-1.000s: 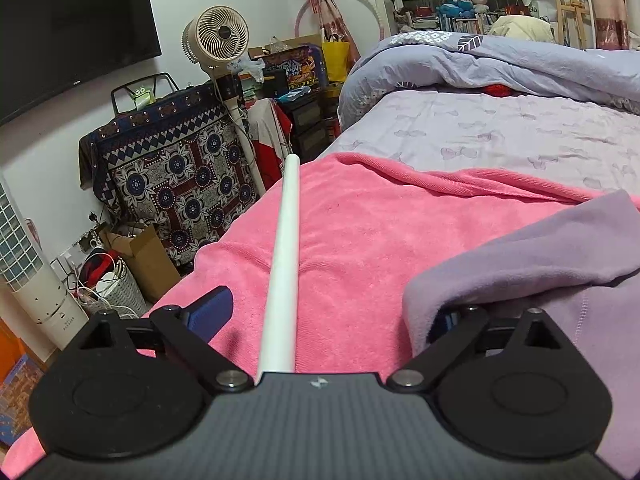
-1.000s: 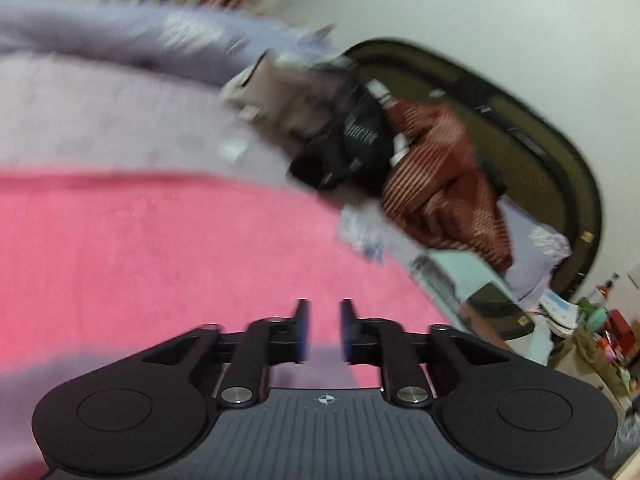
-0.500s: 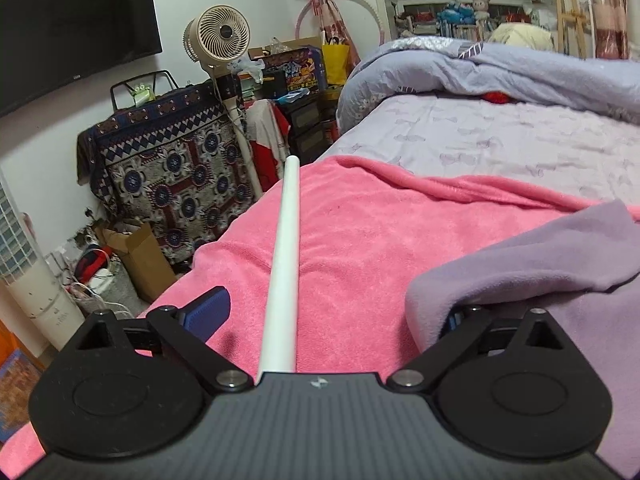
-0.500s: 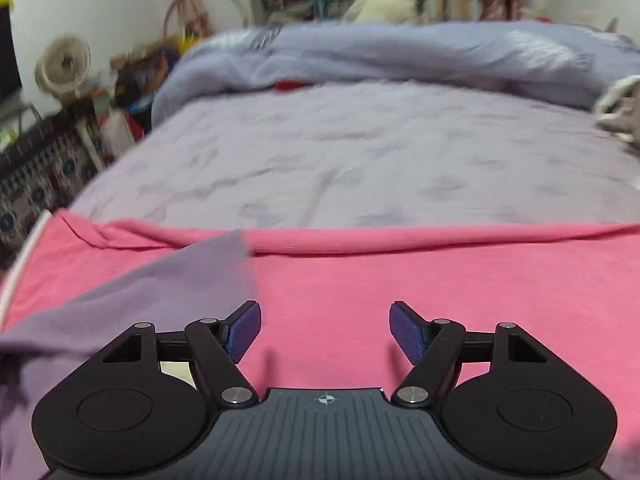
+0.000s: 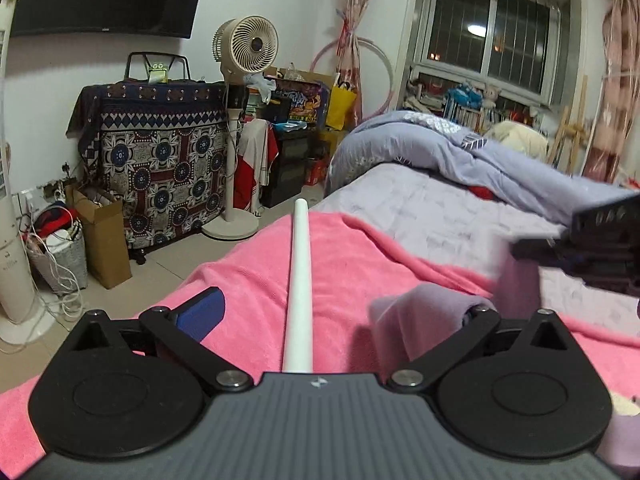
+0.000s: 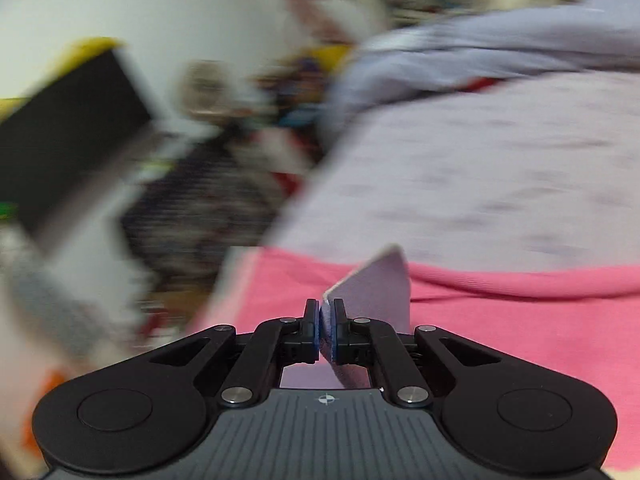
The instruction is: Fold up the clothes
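Note:
A lilac garment (image 5: 420, 312) lies on a pink blanket (image 5: 340, 264) spread over the bed. My left gripper (image 5: 340, 312) is open and low over the blanket; its left blue pad (image 5: 200, 312) shows, and the garment covers the right finger. A white rod (image 5: 298, 288) runs forward between the fingers. My right gripper (image 6: 327, 330) is shut on a corner of the lilac garment (image 6: 376, 284) and holds it lifted above the blanket (image 6: 520, 320). The right gripper (image 5: 600, 248) also shows at the right edge of the left wrist view, blurred.
A lilac sheet (image 5: 440, 208) and a rumpled duvet (image 5: 460, 152) cover the far bed. Off the bed's left edge stand a pedestal fan (image 5: 244, 80), a cloth-draped cabinet (image 5: 160, 160), a brown paper bag (image 5: 104, 240) and a white tower unit (image 5: 12, 240).
My right gripper went from open to shut on the garment's corner and swung left, lifting it. The left gripper tilted upward slightly; the garment bunched near its right finger.

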A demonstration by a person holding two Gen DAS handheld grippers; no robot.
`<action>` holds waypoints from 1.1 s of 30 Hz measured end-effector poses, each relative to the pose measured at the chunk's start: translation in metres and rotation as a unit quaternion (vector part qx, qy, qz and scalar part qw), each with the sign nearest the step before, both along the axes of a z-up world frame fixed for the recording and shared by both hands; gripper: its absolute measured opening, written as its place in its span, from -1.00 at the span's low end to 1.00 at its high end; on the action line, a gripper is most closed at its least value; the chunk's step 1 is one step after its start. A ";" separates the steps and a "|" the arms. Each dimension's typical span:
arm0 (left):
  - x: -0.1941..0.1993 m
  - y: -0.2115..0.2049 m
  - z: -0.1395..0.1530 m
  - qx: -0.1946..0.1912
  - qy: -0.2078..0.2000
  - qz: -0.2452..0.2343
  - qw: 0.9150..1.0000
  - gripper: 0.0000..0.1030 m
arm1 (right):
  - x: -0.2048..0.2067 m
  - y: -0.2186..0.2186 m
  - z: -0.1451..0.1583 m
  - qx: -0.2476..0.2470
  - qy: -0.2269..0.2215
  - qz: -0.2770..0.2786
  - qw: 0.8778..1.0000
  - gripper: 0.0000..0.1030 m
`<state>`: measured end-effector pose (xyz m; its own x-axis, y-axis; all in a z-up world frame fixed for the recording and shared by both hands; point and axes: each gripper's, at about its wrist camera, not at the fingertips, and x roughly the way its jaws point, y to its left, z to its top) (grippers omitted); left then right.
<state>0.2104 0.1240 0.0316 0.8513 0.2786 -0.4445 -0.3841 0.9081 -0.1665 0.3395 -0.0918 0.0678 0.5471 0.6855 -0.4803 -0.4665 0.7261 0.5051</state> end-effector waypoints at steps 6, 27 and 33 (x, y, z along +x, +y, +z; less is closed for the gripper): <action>0.009 0.001 -0.004 0.003 0.031 0.013 0.999 1.00 | -0.028 0.014 0.013 -0.069 -0.066 0.021 0.995 -0.54; 0.027 0.029 -0.009 -0.116 0.120 -0.040 0.985 1.00 | -0.162 -0.070 -0.057 -0.154 -0.029 -0.009 0.988 0.29; 0.018 0.023 0.005 -0.085 0.148 -0.045 0.984 1.00 | -0.173 -0.065 -0.071 -0.201 -0.088 -0.014 0.975 0.36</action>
<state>0.2282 0.1465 0.0369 0.6958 0.1083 -0.7100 -0.3578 0.9094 -0.2119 0.1661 -0.1564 -0.0030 0.6613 0.4436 -0.6049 -0.4963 0.8634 0.0905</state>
